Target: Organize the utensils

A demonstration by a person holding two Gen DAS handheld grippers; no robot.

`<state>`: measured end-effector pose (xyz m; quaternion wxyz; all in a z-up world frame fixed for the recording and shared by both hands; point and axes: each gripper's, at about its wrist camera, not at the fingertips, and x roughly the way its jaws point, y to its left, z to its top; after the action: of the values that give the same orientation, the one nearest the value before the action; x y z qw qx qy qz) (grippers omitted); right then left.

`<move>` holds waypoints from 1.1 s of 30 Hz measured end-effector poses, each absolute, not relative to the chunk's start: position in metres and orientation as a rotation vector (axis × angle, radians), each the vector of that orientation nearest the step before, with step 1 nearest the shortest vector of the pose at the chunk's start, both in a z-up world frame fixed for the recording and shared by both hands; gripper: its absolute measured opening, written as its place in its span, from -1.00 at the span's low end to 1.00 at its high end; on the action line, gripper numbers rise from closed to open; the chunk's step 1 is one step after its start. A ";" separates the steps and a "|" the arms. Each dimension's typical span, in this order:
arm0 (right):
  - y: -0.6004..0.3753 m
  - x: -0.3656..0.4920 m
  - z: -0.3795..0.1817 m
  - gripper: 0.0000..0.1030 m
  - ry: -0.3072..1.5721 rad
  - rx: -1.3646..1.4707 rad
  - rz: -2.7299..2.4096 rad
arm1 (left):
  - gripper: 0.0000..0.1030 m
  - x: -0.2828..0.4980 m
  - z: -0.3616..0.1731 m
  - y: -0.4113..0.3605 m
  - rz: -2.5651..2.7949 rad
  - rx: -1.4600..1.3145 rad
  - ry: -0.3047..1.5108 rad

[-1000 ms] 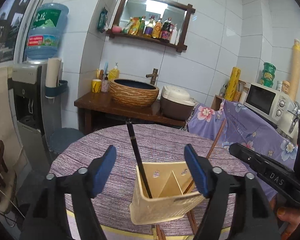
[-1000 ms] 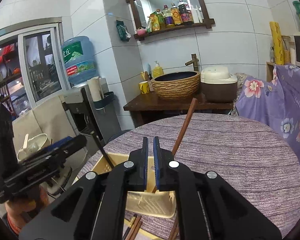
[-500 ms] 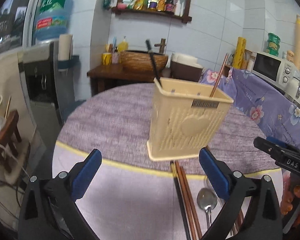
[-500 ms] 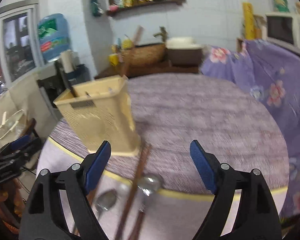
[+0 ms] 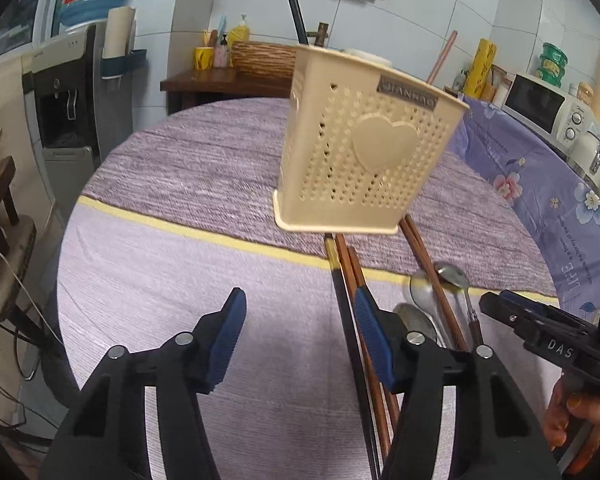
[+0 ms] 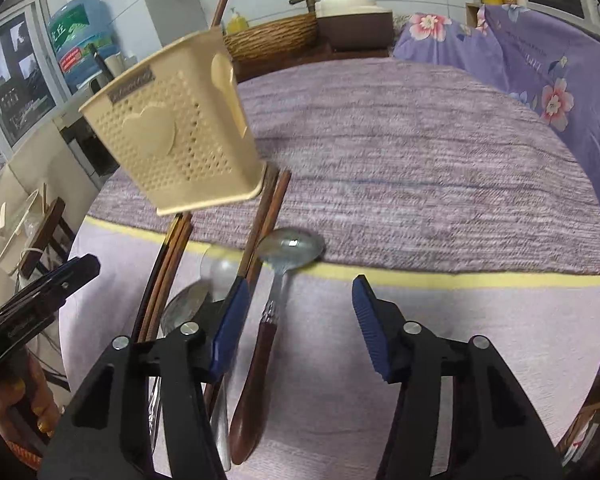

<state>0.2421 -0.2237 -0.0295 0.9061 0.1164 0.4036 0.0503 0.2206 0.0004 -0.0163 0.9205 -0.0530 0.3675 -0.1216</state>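
A cream perforated utensil holder [image 5: 364, 152] stands on the round table and also shows in the right wrist view [image 6: 176, 148]. A black chopstick [image 5: 296, 8] and a brown chopstick [image 5: 440, 58] stick up from it. Several chopsticks [image 5: 356, 320] and spoons [image 5: 424, 300] lie on the cloth in front of it. A spoon with a brown handle [image 6: 276, 300] lies between my right gripper's fingers. My left gripper [image 5: 298, 330] is open and empty, low over the cloth, its right finger over the chopsticks. My right gripper [image 6: 300, 320] is open and empty.
The table [image 5: 188, 168] has a purple cloth with a yellow stripe. A water dispenser [image 5: 64, 96] stands at the left. A flowered purple cover [image 5: 540, 176] and a microwave [image 5: 540, 108] are at the right. A counter with a woven basin [image 5: 260, 58] stands behind.
Both grippers have dropped from above the holder to low in front of it. My right gripper has opened, leaving the brown chopstick in the holder. The loose utensils have come into view.
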 end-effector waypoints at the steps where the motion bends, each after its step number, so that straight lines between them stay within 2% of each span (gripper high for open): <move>1: -0.222 0.242 -0.032 -0.03 0.841 0.239 0.105 | 0.04 0.219 -0.019 -0.001 -0.254 -0.107 0.762; 6: -0.214 0.245 -0.040 -0.21 0.866 0.229 0.106 | -0.09 0.217 -0.029 -0.008 -0.277 -0.110 0.800; 10: -0.211 0.246 -0.043 -0.32 0.870 0.206 0.089 | -0.11 0.215 -0.031 -0.015 -0.290 -0.097 0.810; 18: -0.204 0.242 -0.042 -0.36 0.862 0.136 0.066 | -0.23 0.217 -0.041 -0.034 -0.236 0.006 0.848; 20: -0.203 0.242 -0.041 -0.42 0.863 0.122 0.070 | -0.25 0.216 -0.043 -0.036 -0.225 0.028 0.849; 24: -0.206 0.239 -0.040 -0.71 0.862 0.115 0.068 | -0.26 0.218 -0.043 -0.035 -0.216 0.032 0.854; 26: -0.212 0.238 -0.040 -0.76 0.865 0.131 0.073 | -0.33 0.220 -0.043 -0.037 -0.214 0.047 0.855; 28: -0.218 0.237 -0.041 -0.78 0.865 0.150 0.074 | -0.51 0.221 -0.043 -0.037 -0.208 0.053 0.853; 31: -0.232 0.232 -0.042 -0.78 0.858 0.156 0.037 | -0.66 0.223 -0.042 -0.031 -0.215 0.037 0.859; 33: -0.242 0.229 -0.043 -0.78 0.859 0.173 0.029 | -0.71 0.224 -0.042 -0.024 -0.220 0.022 0.866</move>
<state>0.2293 -0.2420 -0.0428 0.9055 0.0840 0.4157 0.0142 0.2238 -0.0244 -0.0418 0.9018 0.0106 0.4188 -0.1063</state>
